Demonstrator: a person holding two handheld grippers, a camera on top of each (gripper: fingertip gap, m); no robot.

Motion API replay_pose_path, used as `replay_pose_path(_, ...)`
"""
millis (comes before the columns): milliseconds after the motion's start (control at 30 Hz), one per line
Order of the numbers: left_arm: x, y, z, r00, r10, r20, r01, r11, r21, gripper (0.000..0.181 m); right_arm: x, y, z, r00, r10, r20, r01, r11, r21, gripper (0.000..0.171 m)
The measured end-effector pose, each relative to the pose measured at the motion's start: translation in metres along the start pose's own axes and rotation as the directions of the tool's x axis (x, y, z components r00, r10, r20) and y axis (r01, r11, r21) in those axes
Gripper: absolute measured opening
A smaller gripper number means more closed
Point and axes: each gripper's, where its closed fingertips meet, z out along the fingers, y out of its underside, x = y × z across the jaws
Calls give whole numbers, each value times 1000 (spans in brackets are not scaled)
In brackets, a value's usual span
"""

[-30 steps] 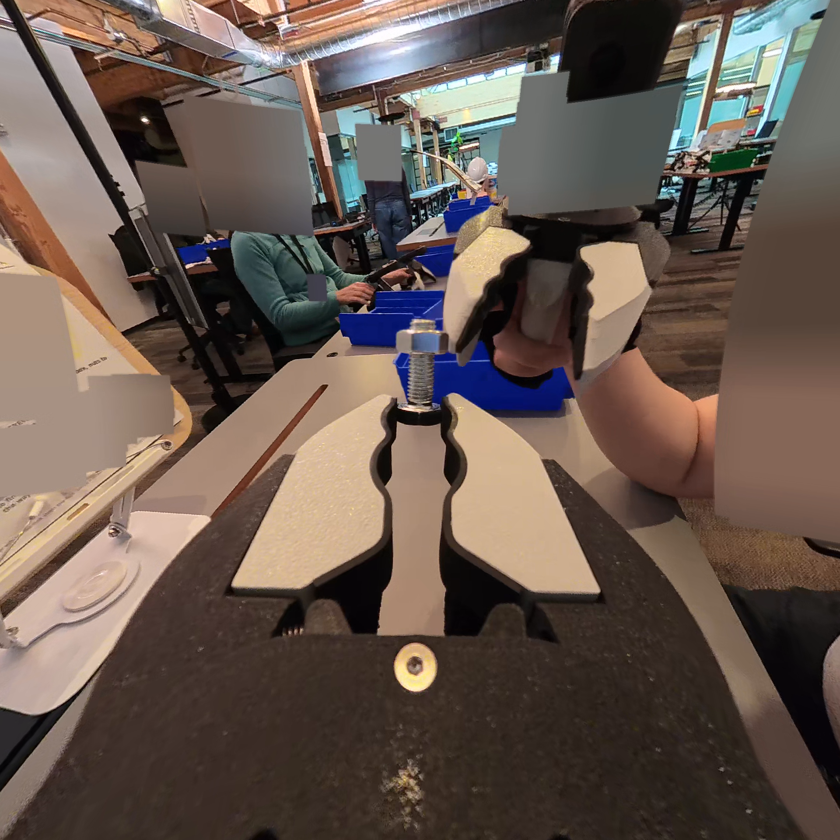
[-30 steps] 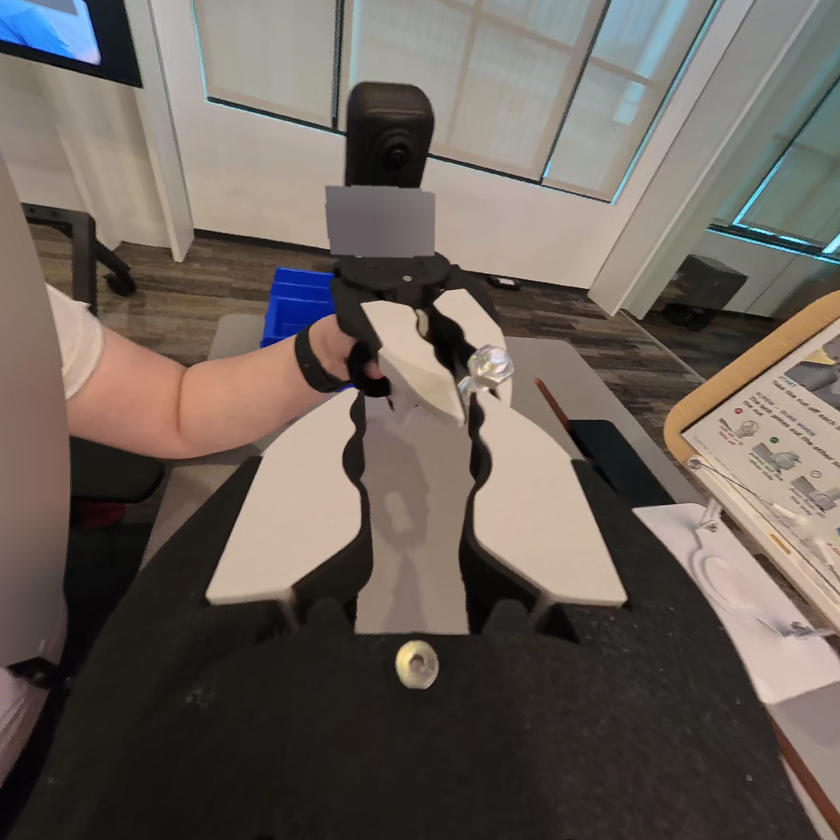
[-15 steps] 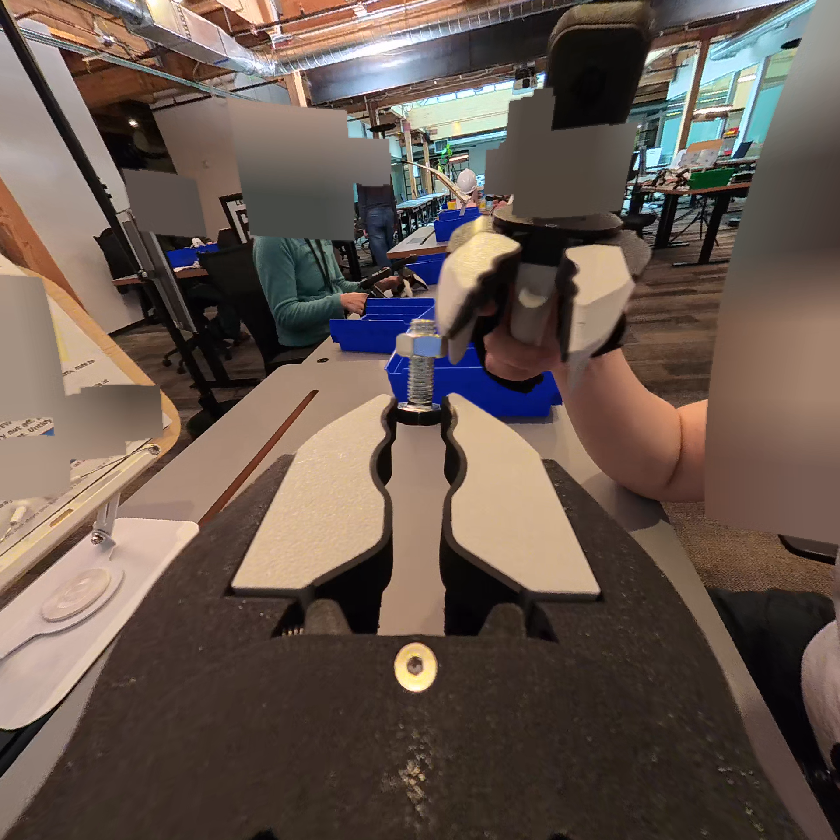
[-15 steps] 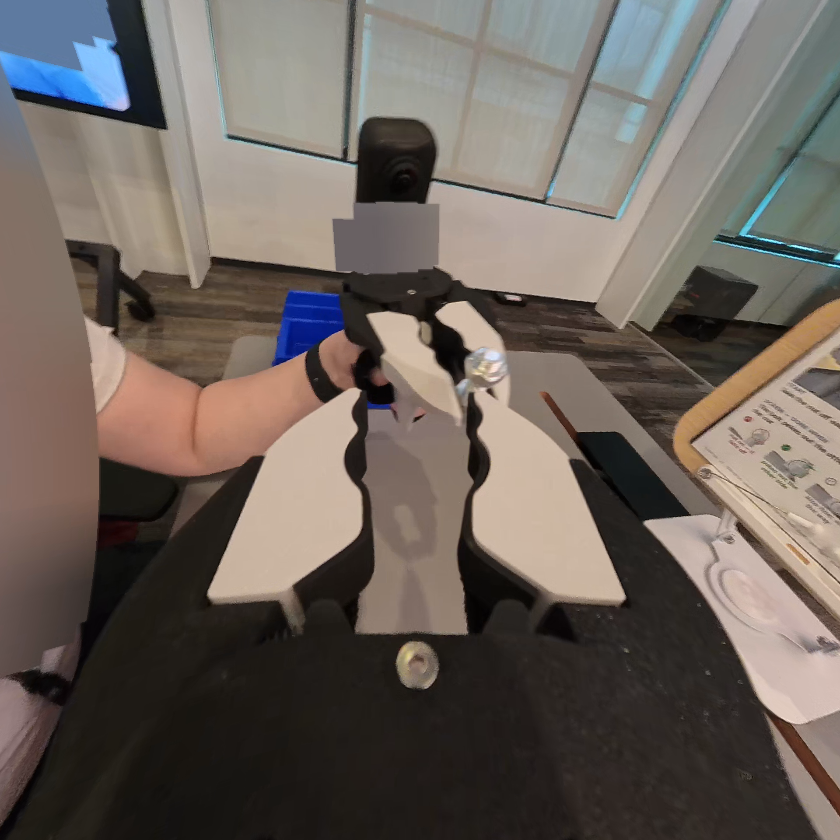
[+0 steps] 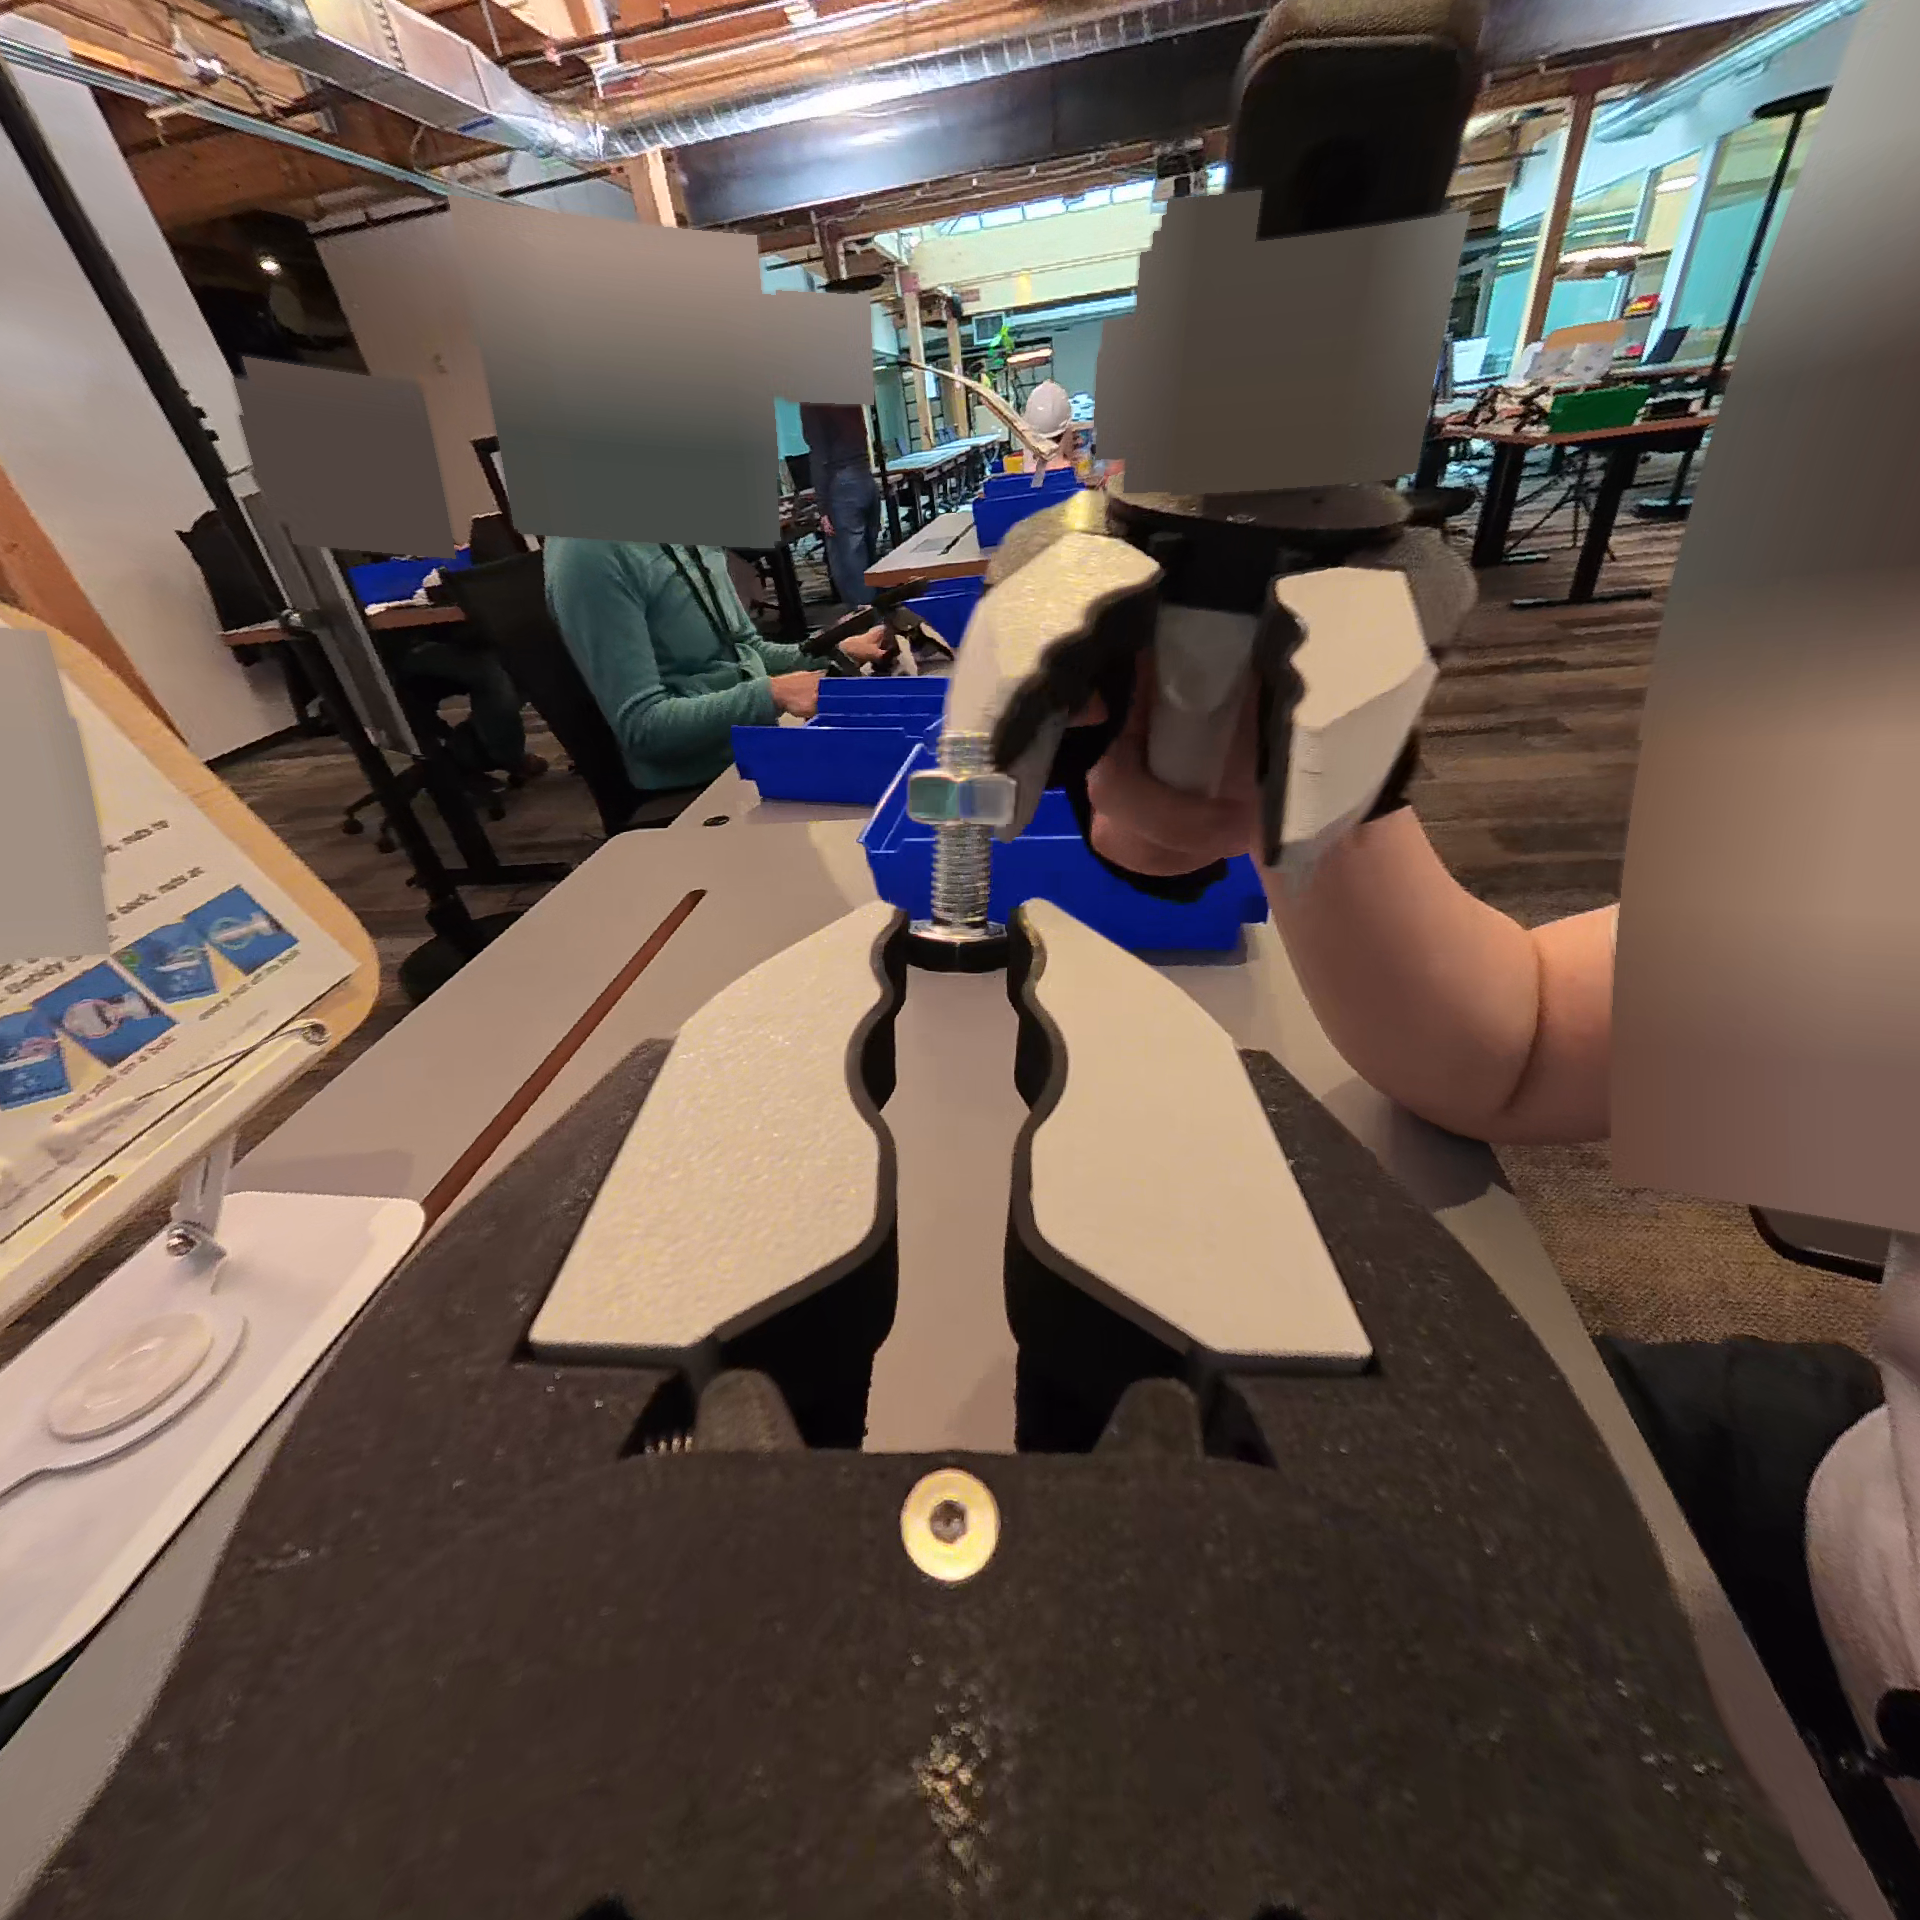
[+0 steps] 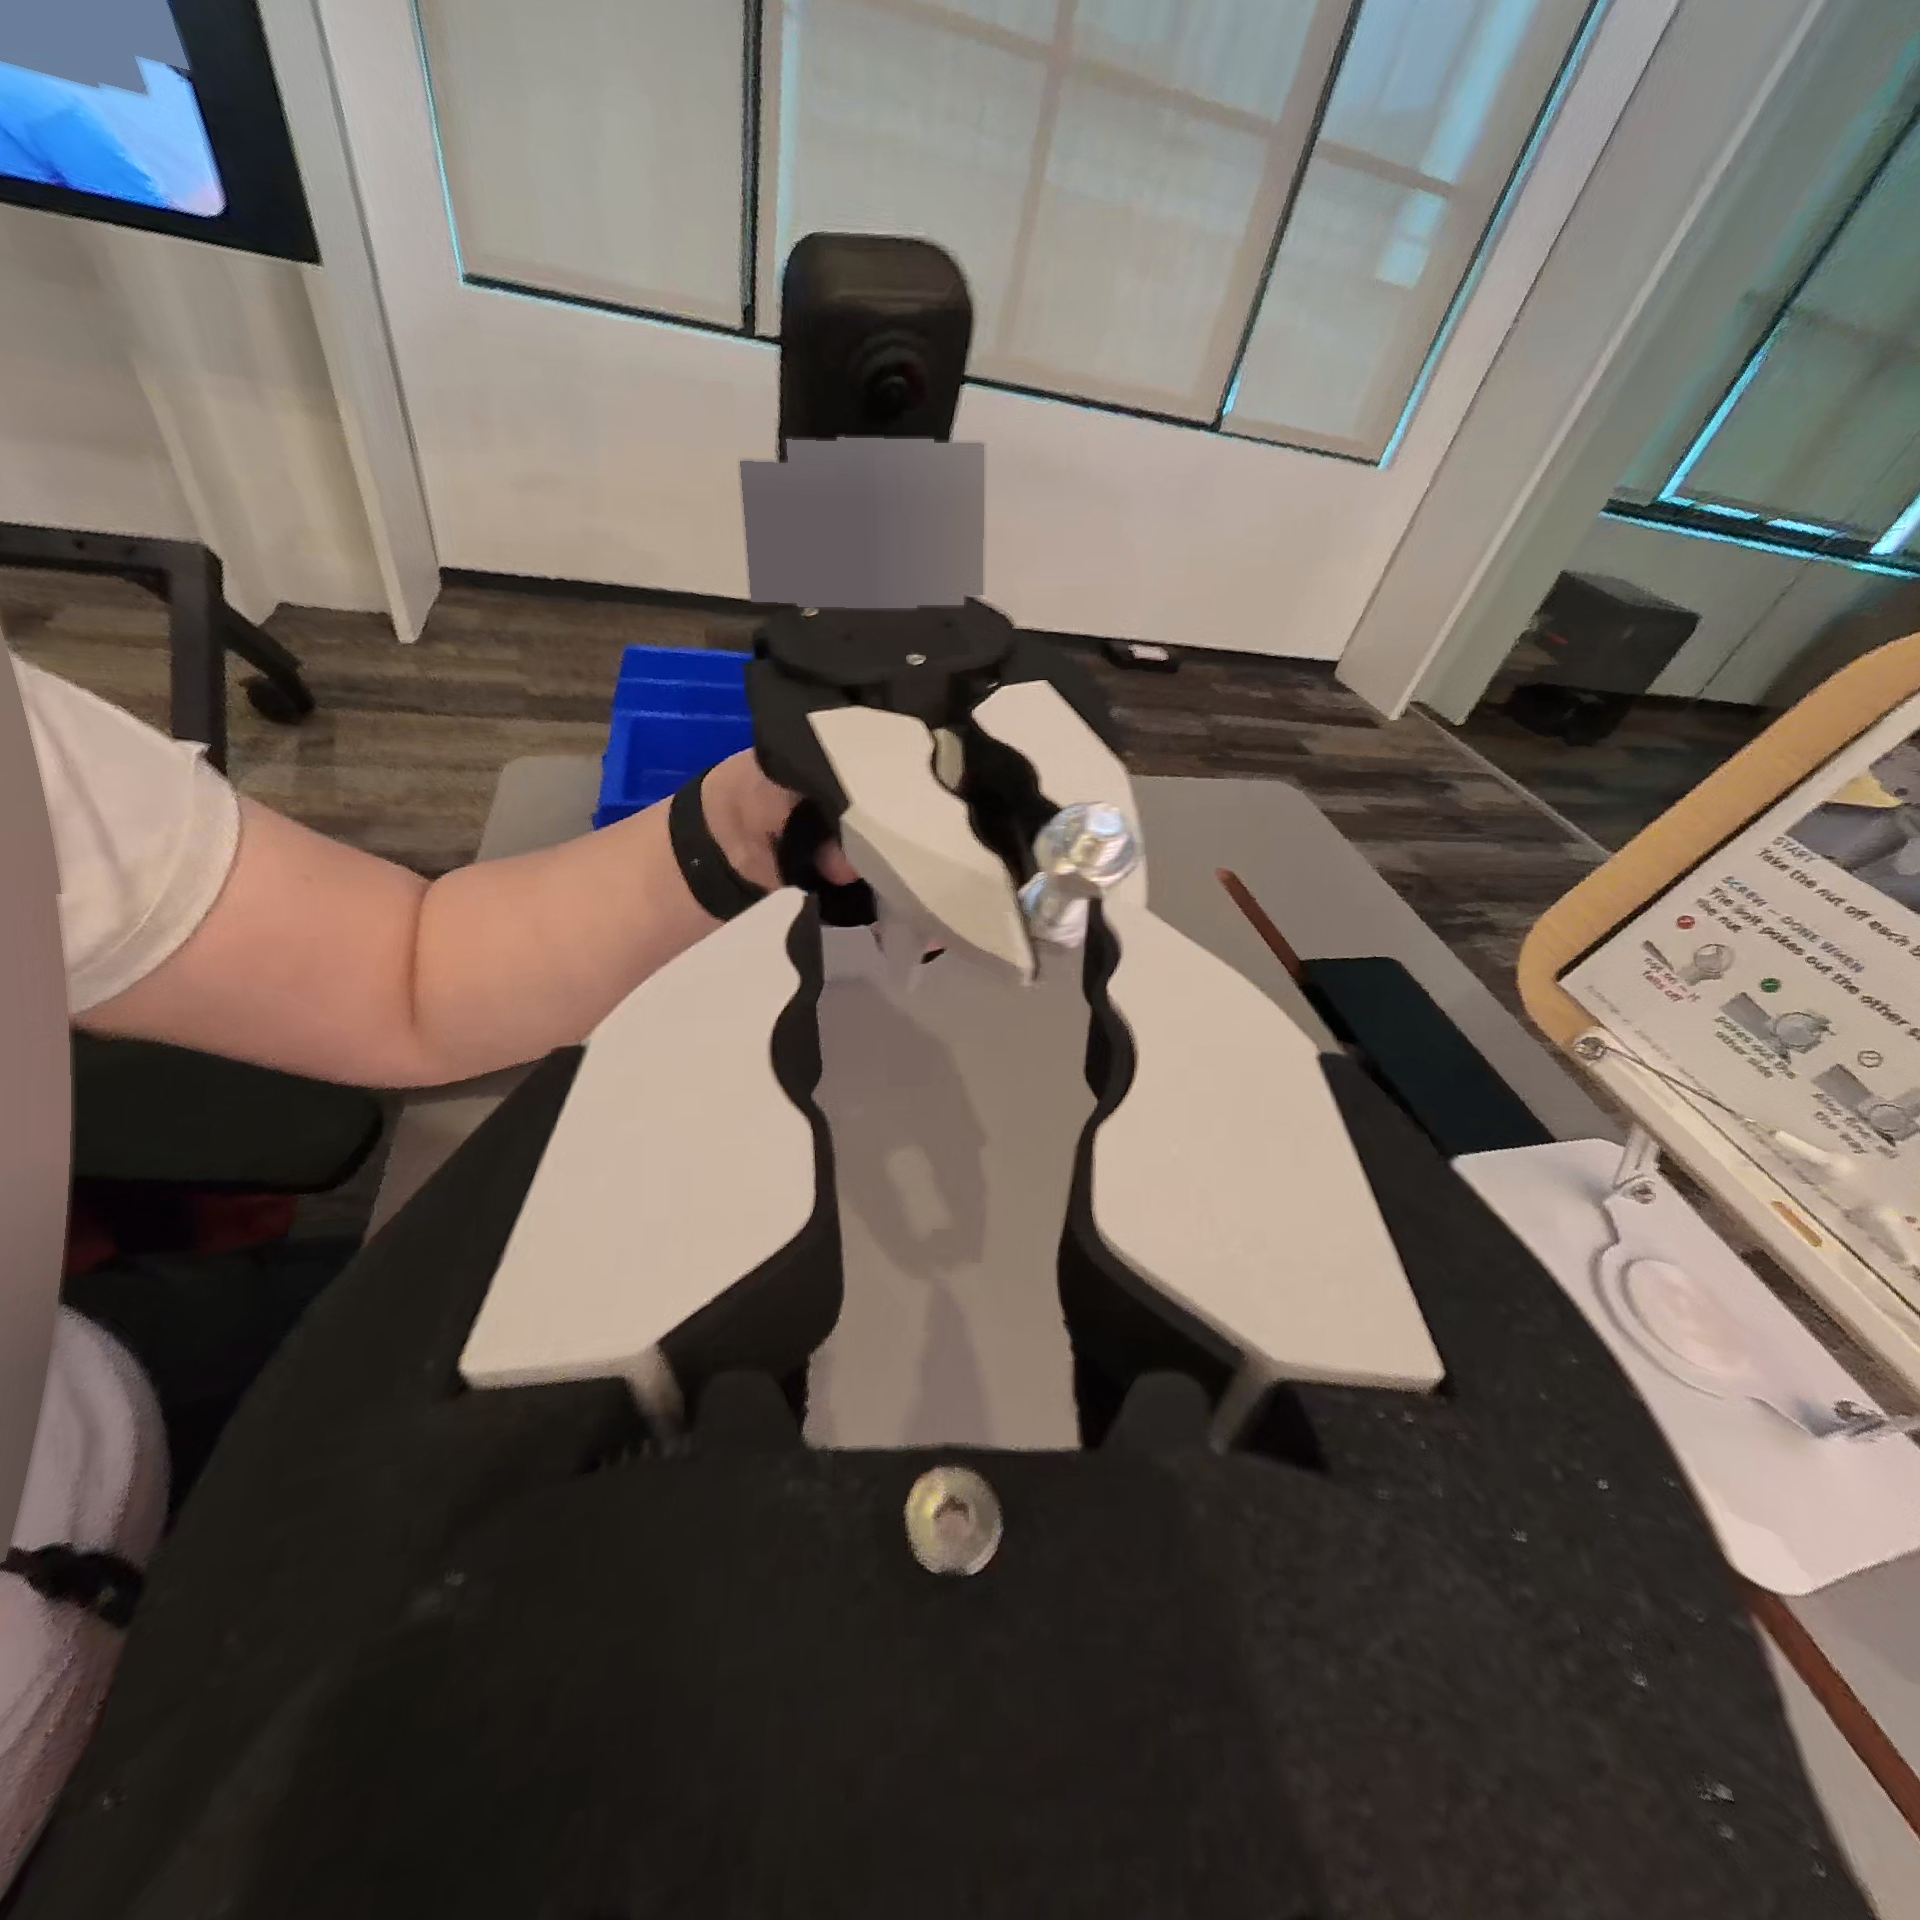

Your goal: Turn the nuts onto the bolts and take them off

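A: Quick one. Where's the bolt [image 5: 958,868]?

B: Standing upright off the tips of the left gripper [image 5: 958,940], which is pinched on its head end at the bottom. Threads up. The nut [image 5: 960,798] sits near the top of the shank, a few threads showing above it.

A: And the right gripper [image 5: 1143,769]?

B: Jaws spread, holding nothing. One fingertip [image 5: 1013,727] sits right against the nut's side, the other well off to the far side. From its own camera the bolt shows past the right-hand tip, not between the fingers.

A: So not on the nut yet.

B: Not that I can see. Touching or just beside, can't say which.

A: Handling notes?

B: My read: small steel, stiff, nothing to break, and light. But smooth and plated, so slippery on those hard white fingers. Take the nut across two opposite flats, squarely, not corner to corner, or it'll skate round. Keep the hold on the bolt head firm so the shank doesn't spin along.

A: Anything else around?

B: Grey table [image 5: 790,894], blue bin [image 5: 1101,899] behind, instruction card [image 6: 1756,997] on a stand off to the side.
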Motion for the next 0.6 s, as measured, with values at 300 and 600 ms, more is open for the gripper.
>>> replay_pose_path(300,-8,2,0,999,3,42,-3,1000,-9,18,-2,5,2,1000,3,25,-3,1000,-26,48)
replay_pose_path(600,0,-1,-1,1000,-21,-12,21,1000,8,18,16,-4,-2,999,24,-40,-21,997,69,49)
